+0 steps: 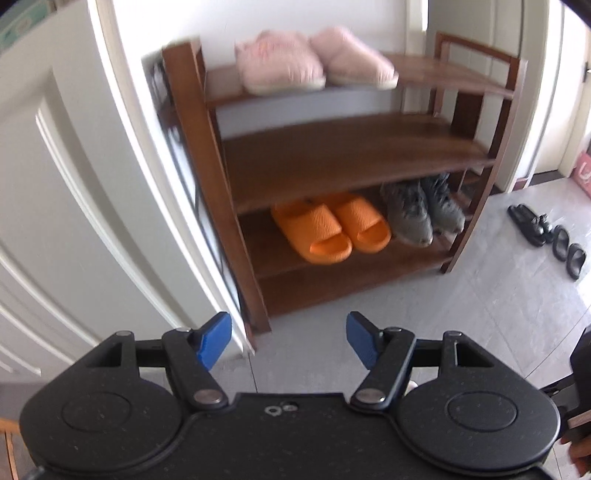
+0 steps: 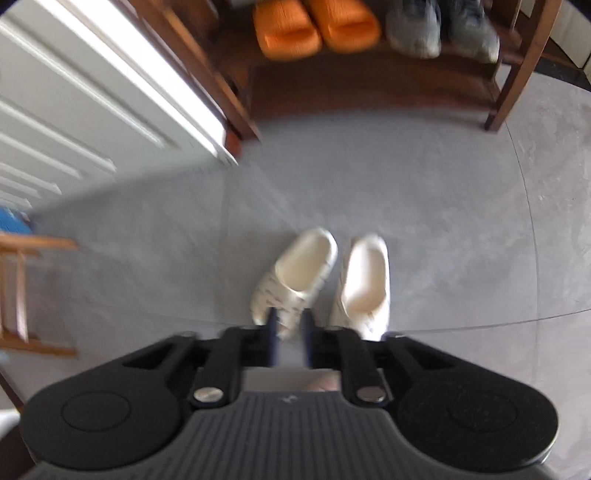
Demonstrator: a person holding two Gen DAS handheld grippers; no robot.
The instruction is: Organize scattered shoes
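Note:
A brown wooden shoe rack (image 1: 343, 158) stands against the wall. Pink fluffy slippers (image 1: 314, 61) sit on its top shelf; orange slides (image 1: 328, 229) and grey sneakers (image 1: 421, 214) sit on the bottom shelf, also in the right wrist view (image 2: 314, 26). The middle shelf is bare. My left gripper (image 1: 289, 341) is open and empty, in the air before the rack. A pair of white clogs (image 2: 321, 280) lies on the grey floor. My right gripper (image 2: 290, 332) hovers right over the left clog's toe end, its fingers narrowly apart with the clog between them; the view is blurred.
A white panelled door (image 1: 74, 184) is left of the rack. Black sandals (image 1: 528, 225) and black slides (image 1: 569, 251) lie on the floor to the rack's right. A light wooden frame (image 2: 22, 295) stands at the left.

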